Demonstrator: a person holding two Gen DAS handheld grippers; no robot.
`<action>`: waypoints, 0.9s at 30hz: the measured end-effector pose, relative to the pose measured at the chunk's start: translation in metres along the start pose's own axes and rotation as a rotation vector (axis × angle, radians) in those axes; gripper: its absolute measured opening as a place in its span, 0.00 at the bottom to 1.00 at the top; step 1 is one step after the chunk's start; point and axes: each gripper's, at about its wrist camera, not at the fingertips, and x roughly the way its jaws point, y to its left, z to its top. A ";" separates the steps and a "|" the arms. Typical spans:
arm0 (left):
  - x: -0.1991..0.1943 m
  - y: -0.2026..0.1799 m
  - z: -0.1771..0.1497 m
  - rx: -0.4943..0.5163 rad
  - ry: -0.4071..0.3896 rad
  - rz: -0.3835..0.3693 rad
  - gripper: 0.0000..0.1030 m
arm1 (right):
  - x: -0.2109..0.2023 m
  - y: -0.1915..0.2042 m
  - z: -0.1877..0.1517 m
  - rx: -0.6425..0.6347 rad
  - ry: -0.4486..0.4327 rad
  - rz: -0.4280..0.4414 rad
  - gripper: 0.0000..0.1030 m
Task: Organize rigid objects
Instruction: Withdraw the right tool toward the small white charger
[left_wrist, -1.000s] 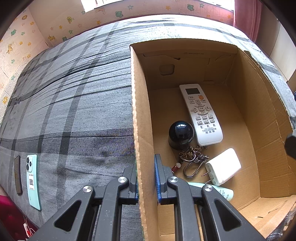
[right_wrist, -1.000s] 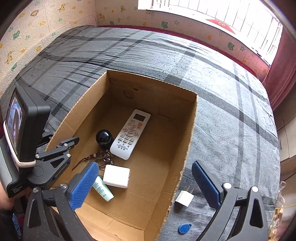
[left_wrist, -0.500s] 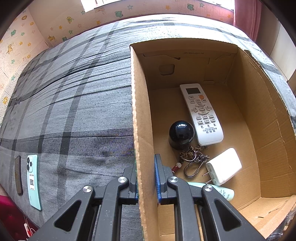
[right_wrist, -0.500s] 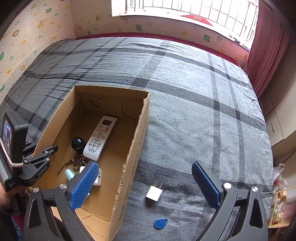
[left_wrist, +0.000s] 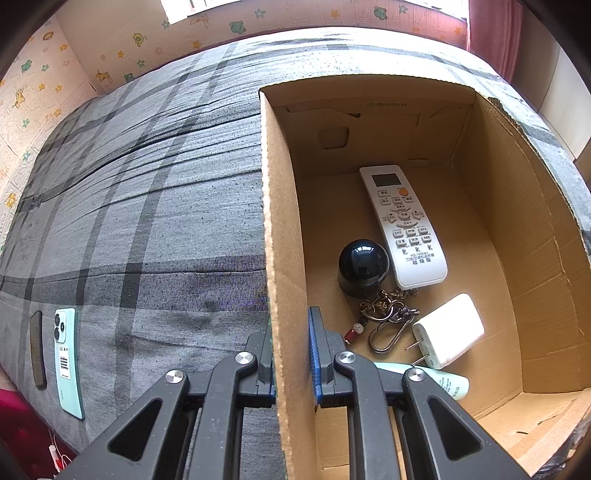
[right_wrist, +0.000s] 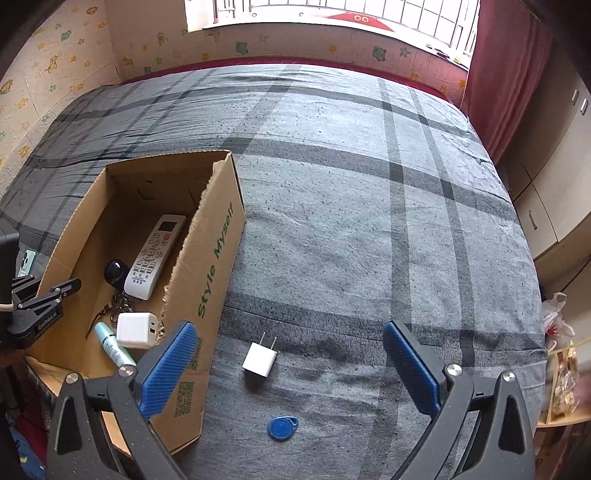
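A cardboard box (right_wrist: 218, 258) sits on a grey plaid bed. Inside lie a white remote (left_wrist: 402, 225), a black dome (left_wrist: 364, 266), a keyring (left_wrist: 388, 317), a white charger (left_wrist: 448, 330) and a pale tube (left_wrist: 448, 384). My left gripper (left_wrist: 291, 354) is shut on the box's left wall (left_wrist: 280, 258), one finger on each side. My right gripper (right_wrist: 290, 350) hangs open over the bed to the right of the box. A small white plug (right_wrist: 260, 358) lies between its fingers, with a blue key fob (right_wrist: 282, 427) nearer the camera.
A mint-green phone (left_wrist: 66, 362) and a dark flat bar (left_wrist: 37, 349) lie on the bed left of the box. Wallpapered walls and a window bound the far side. A red curtain (right_wrist: 506, 74) and cabinets stand at the right, with a plastic bag (right_wrist: 557, 317) by the bed's edge.
My right gripper has swung right, from over the box to over the open bed, so the plug and fob now sit between its fingers. The left gripper has kept its hold on the wall.
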 end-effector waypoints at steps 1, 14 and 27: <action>0.000 0.000 0.000 -0.001 0.000 0.000 0.15 | 0.002 -0.002 -0.003 0.002 0.003 -0.001 1.00; -0.001 -0.002 0.000 0.006 -0.001 0.009 0.15 | 0.044 -0.013 -0.037 0.039 0.073 0.018 1.00; 0.000 -0.003 0.001 0.009 0.002 0.016 0.15 | 0.077 -0.007 -0.043 0.015 0.123 0.053 0.98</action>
